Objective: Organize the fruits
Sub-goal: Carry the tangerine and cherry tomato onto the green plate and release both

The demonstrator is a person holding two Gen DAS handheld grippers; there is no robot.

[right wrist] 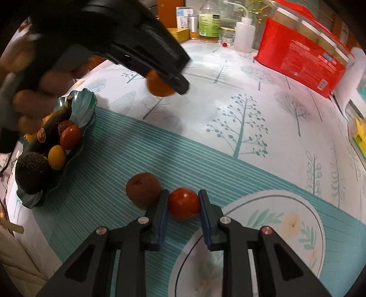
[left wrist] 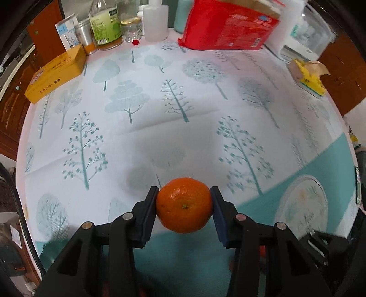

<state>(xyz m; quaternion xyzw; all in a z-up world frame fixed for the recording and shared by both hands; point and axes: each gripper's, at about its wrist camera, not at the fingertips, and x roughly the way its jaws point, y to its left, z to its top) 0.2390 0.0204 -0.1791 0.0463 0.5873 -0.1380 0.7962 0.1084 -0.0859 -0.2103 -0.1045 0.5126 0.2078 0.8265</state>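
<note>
My left gripper (left wrist: 184, 194) is shut on an orange tangerine (left wrist: 184, 205) and holds it above the tablecloth; it also shows in the right wrist view (right wrist: 160, 86) under the left gripper's body. My right gripper (right wrist: 183, 197) is closed around a red tomato (right wrist: 183, 203) low over the teal mat. A brown round fruit (right wrist: 143, 189) lies just left of its left finger. A teal wavy bowl (right wrist: 85, 107) at the left holds several fruits: a red one, a yellow one (right wrist: 57, 157), a dark avocado (right wrist: 32, 172). A white floral plate (right wrist: 295, 228) lies at the lower right, also in the left wrist view (left wrist: 302, 205).
At the table's back stand a yellow box (left wrist: 57, 73), a green-labelled bottle (left wrist: 105, 25), a jar (left wrist: 131, 28), a white bottle (left wrist: 155, 20) and a red bag (left wrist: 226, 25). A yellow tissue pack (left wrist: 308, 75) lies at the right edge.
</note>
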